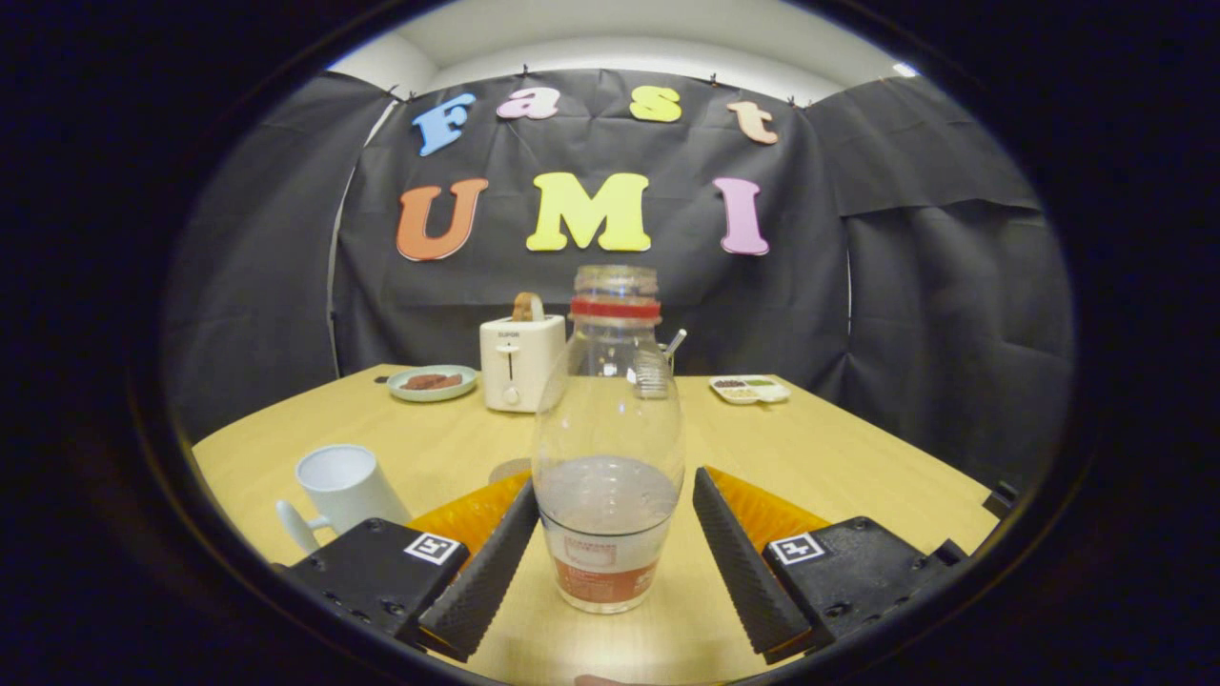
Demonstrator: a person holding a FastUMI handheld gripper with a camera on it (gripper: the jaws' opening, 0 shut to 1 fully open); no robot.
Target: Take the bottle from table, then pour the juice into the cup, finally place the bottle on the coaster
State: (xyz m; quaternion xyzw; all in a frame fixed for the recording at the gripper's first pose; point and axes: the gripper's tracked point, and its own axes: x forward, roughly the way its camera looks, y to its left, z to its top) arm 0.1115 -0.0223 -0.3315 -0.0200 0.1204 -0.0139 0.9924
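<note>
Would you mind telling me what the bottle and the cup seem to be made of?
The bottle, standing between the open gripper's fingers, looks like clear glossy plastic: the table and toaster show through it. The cup looks like white glazed ceramic, opaque with a thick handle, though it might be plastic.

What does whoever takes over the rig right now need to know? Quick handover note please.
Gripper: open, one finger on each side of the bottle's lower body, not clamped.
Bottle: upright on the wooden table, cap off, a little liquid in the bottom.
White mug: on the table, beside one finger, looks empty.
Coaster: seems to be the round edge just behind the bottle, mostly hidden.
Done: approach. Left: grasp, lift, pour into the mug, set the bottle on the coaster.
</note>
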